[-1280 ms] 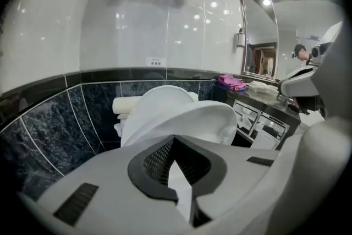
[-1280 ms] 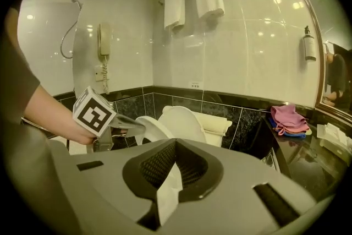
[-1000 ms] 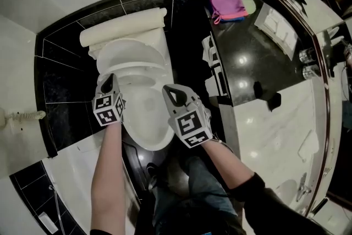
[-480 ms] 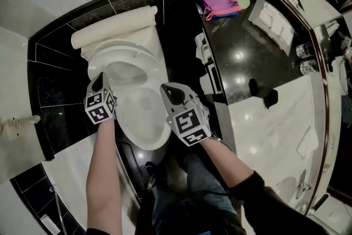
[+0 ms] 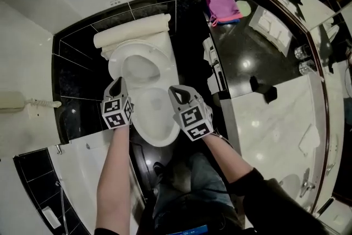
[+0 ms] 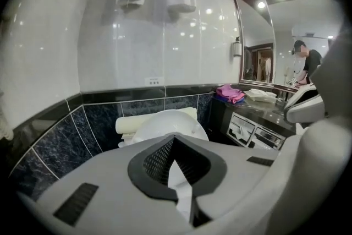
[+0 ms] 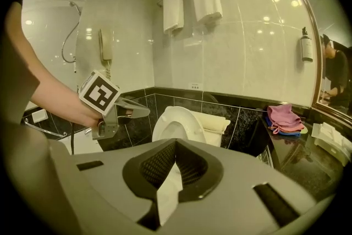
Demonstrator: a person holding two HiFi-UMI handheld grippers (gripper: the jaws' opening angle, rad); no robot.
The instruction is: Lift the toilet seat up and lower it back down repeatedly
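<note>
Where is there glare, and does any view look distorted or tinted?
Head view: light spots glint on the black counter, straight edges bow. Left gripper view: lamp reflections dot the glossy wall. Right gripper view: yellowish cast, dark rounded corners.

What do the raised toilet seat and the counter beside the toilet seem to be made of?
Toilet seat: probably hard white plastic, a smooth, slightly glossy, thin moulded ring. Counter: apparently polished black stone, as lights reflect sharply on it.

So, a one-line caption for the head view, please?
From above: left tongs and right tongs flank the toilet bowl, seat raised.
</note>
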